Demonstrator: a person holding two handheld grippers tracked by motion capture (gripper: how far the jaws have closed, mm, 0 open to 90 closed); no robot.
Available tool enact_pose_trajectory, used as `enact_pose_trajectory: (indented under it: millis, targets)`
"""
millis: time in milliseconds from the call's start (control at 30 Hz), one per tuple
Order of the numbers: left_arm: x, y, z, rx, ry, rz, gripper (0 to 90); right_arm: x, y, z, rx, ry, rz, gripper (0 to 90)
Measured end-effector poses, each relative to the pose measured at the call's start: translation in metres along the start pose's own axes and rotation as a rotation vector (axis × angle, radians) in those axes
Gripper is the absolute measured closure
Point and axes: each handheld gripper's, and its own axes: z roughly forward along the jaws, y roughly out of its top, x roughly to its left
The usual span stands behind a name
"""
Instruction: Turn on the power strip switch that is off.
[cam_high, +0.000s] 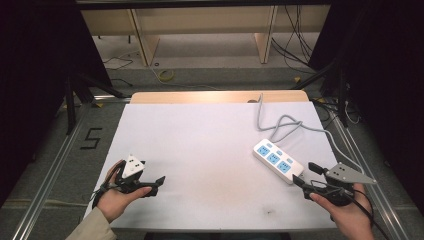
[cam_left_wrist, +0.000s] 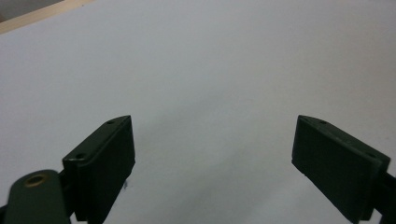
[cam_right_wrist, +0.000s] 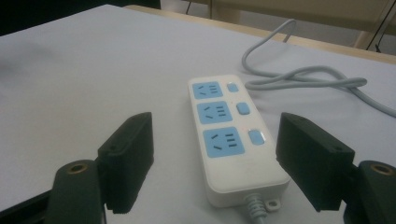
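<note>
A white power strip with three blue sockets and three blue switches lies flat on the right side of the white table. Its grey cable loops away toward the far edge. My right gripper is at the strip's near end, open. In the right gripper view the power strip has its near end in the gap between the two jaws of the right gripper, and the pads stand clear of its sides. My left gripper rests low at the near left, open, with nothing between the jaws of the left gripper.
A bare wooden strip runs along the table's far edge. Metal rails flank the table on both sides. Black curtains and loose floor cables lie beyond it. A small dark smudge marks the sheet near the front.
</note>
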Motion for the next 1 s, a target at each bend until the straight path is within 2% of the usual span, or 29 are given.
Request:
enact_pose_trajectory:
  millis: [167, 400, 633, 867, 1000]
  targets:
    - [-0.001, 0.000, 0.000, 0.000, -0.001, 0.015, 14.1, -0.002, 0.001, -0.002, 0.035, -0.022, -0.002, 39.4]
    - [-0.001, 0.000, 0.001, 0.004, 0.003, 0.009, 15.3, -0.001, 0.005, -0.008, 0.070, -0.062, -0.040, 68.0]
    - [-0.001, 0.000, 0.001, 0.000, 0.003, 0.006, 15.5, -0.003, 0.009, -0.012, 0.075, -0.108, -0.028, 88.0]
    - [-0.001, 0.000, 0.001, 0.003, 0.005, 0.011, 15.6, -0.004, 0.013, -0.014, 0.117, -0.122, -0.022, 90.0]
    - [-0.002, 0.000, 0.001, 0.006, 0.002, 0.016, 15.6, -0.005, 0.014, -0.013, 0.139, -0.110, -0.018, 90.0]
